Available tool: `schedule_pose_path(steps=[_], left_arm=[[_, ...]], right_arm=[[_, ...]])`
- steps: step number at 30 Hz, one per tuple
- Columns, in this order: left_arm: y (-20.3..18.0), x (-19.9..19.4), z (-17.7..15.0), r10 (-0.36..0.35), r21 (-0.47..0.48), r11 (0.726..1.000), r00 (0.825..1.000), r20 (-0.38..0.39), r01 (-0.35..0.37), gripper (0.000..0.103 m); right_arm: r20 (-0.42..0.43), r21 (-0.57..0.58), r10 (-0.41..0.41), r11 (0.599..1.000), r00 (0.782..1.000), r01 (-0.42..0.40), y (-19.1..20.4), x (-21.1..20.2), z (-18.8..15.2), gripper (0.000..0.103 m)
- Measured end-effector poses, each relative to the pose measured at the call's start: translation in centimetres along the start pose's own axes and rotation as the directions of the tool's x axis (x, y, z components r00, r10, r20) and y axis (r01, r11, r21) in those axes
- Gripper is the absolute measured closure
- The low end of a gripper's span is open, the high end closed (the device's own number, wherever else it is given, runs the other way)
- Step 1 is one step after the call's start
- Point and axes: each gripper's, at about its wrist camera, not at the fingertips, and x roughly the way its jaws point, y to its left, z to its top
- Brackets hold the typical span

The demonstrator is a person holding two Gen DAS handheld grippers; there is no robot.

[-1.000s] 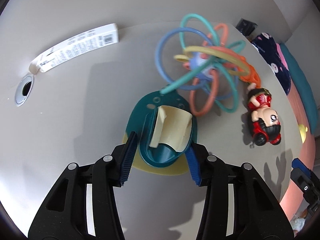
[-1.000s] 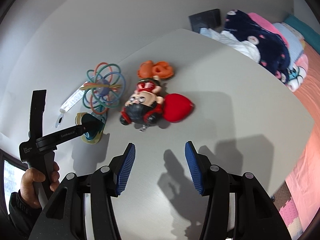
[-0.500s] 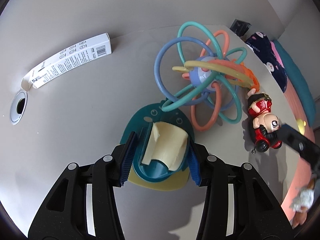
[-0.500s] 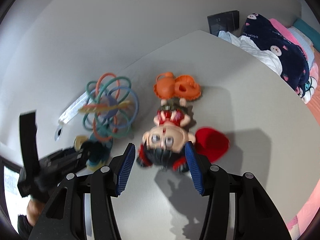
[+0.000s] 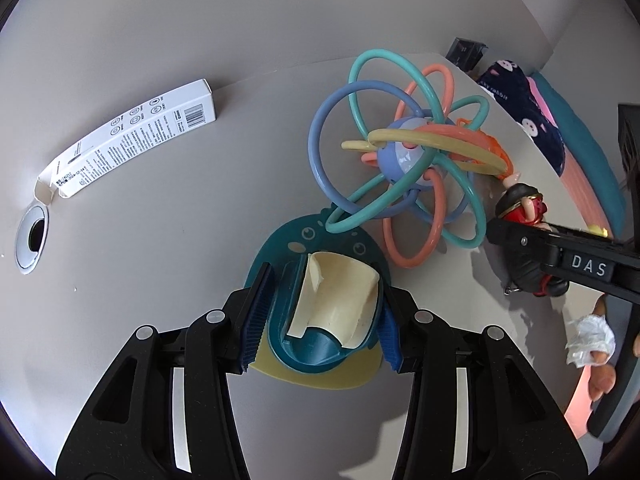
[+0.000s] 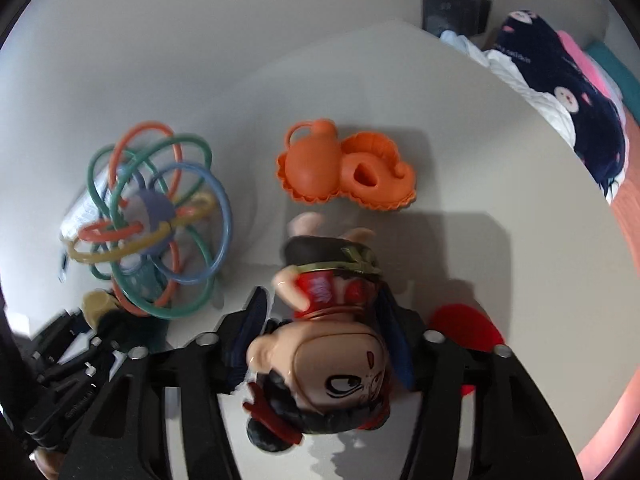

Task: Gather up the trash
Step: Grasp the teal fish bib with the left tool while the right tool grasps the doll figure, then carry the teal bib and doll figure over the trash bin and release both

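My left gripper (image 5: 320, 316) has its blue pads on either side of a teal and cream toy scoop (image 5: 320, 320) that lies on the grey table (image 5: 160, 260); the jaws look closed on its raised part. My right gripper (image 6: 324, 332) straddles a cartoon figure toy (image 6: 320, 360) in red and black, pads close on both sides. That figure also shows in the left wrist view (image 5: 524, 208), under the right gripper's black body. A white cardboard box (image 5: 128, 136) lies at the far left of the table.
A ball of coloured loops (image 5: 404, 160) lies just beyond the scoop, touching it. An orange shell-shaped toy (image 6: 344, 168) and a red piece (image 6: 464, 328) lie near the figure. A cable hole (image 5: 32, 240) is at the left. Bedding (image 6: 560, 92) lies past the right edge.
Both grippers moved forward and down. The left pads now flank the scoop closely. The right gripper came over the figure toy, which now sits between its pads.
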Motion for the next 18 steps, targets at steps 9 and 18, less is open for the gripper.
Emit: schedule_pose_path(steps=[9, 18], left_arm=[[0.3, -0.9, -0.7, -0.023, -0.006, 1.000, 1.000, -0.007, 0.023, 0.065], [-0.6, -4.8, -2.2, -0.044, 0.026, 0.999, 0.998, 0.033, 0.043, 0.066]], right_arm=[[0.020, 0.029, 0.095, 0.995, 0.995, -0.096, -0.2, -1.9, -2.8, 0.050], [0.072, 0.035, 0.134, 0.990, 0.988, -0.137, -0.6, -6.0, -5.9, 0.050]])
